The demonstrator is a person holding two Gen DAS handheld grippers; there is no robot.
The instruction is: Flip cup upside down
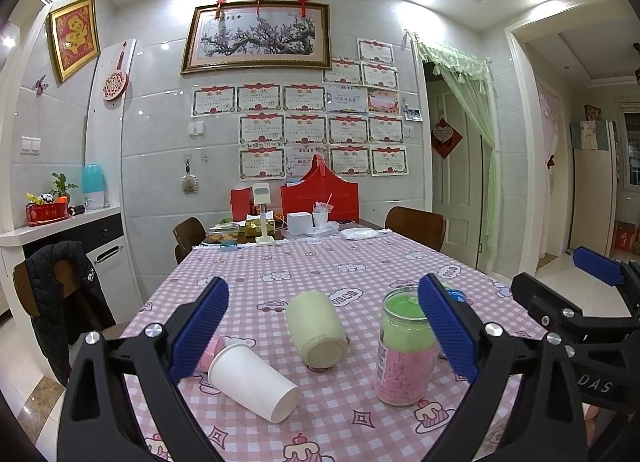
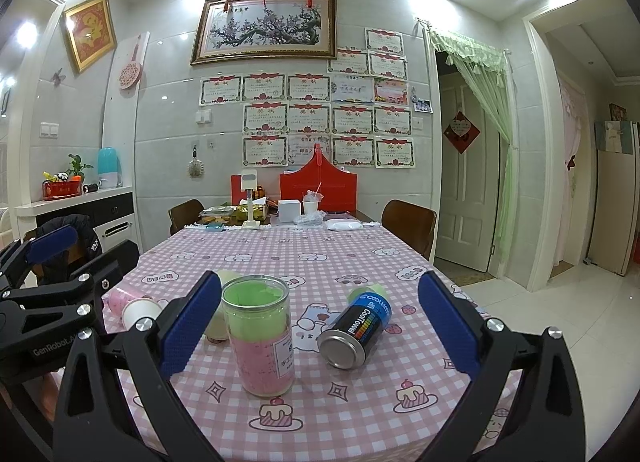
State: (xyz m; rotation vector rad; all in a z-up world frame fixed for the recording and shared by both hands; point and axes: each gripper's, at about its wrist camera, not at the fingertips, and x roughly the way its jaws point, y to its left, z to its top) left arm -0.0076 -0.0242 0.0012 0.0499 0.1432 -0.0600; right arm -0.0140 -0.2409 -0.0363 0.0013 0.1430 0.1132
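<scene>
A white paper cup (image 1: 252,382) lies on its side on the pink checked tablecloth (image 1: 320,274), base toward me, just right of my left finger pad. In the right wrist view the cup (image 2: 138,312) shows at the left, mouth toward that camera. My left gripper (image 1: 324,332) is open and empty above the table's near edge. My right gripper (image 2: 320,326) is open and empty too, its fingers either side of a clear jar (image 2: 262,334) and a can (image 2: 354,332).
The clear jar (image 1: 404,350) with green and pink filling stands upright. A cream cylinder (image 1: 318,330) lies on its side beside the cup. A pink container (image 2: 124,296) lies behind the cup. The black and blue can lies tipped. Chairs and boxes (image 1: 316,198) crowd the far end.
</scene>
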